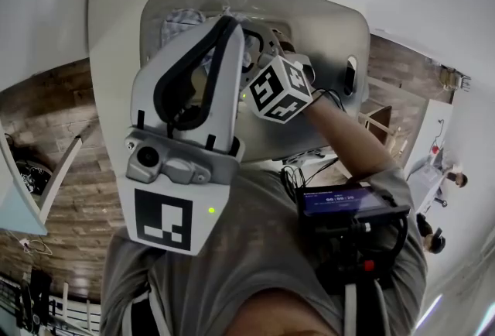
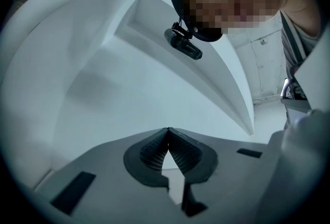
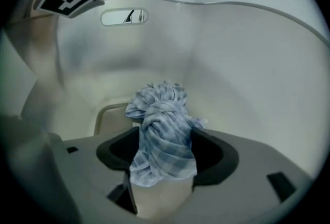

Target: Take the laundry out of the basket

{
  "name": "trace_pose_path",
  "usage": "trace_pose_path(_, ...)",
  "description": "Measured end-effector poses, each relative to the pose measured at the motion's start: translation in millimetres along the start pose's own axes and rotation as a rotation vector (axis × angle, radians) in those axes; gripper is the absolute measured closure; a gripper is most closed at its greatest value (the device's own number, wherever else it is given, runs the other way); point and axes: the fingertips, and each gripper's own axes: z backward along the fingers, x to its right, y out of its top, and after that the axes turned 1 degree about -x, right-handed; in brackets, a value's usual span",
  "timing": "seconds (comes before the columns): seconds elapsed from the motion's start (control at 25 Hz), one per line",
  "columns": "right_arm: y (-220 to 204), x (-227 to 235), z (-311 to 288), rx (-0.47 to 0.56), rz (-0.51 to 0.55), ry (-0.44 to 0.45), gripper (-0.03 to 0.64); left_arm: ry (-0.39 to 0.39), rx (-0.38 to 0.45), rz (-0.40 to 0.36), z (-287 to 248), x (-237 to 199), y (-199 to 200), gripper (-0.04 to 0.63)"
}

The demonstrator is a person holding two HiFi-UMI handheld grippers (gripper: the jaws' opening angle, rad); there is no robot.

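Down inside the white basket (image 3: 242, 78), on its floor toward the far-left part: a blue-and-white checked cloth (image 3: 164, 120), bunched and twisted into a knot-like lump. High on the basket wall beyond it, an oval handle slot (image 3: 124, 16)

Reaching steeply down into the basket from the near right, the right gripper (image 3: 165, 155), jaws spread wide with the checked cloth standing between them. Lower folds of the fabric filling the gap from pad to pad, with no squeeze on it to be made out. On that gripper, a marker cube (image 1: 280, 89), seen from the head view over the middle of the basket

Raised close to the head camera at the left, over the basket's near-left rim, the left gripper (image 2: 167, 132), jaws closed tip to tip, nothing between them, only white wall beyond

Under the basket, a white worktop (image 1: 108, 25); around that, brown wood-pattern floor (image 1: 46, 118)
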Motion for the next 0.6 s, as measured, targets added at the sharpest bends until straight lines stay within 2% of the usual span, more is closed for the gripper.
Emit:
trace_pose_path(0.16,-6,0,-10,-0.043,0.076,-0.035,0.293,0.001,-0.001,0.001,-1,1,-2,0.588)
trace_pose_path(0.36,-9,2,-9,-0.079,0.09,-0.041,0.395,-0.002,-0.009,-0.018,2,4,0,0.588)
trace_pose_path(0.52,3,6,-2,-0.046,0.08,-0.039,0.478,0.025,-0.005,-0.054,10,5,8,0.588)
trace_pose_path(0.6,12,6,6,-0.023,0.068,-0.036,0.494,0.045,-0.002,-0.074,15,6,13,0.588)
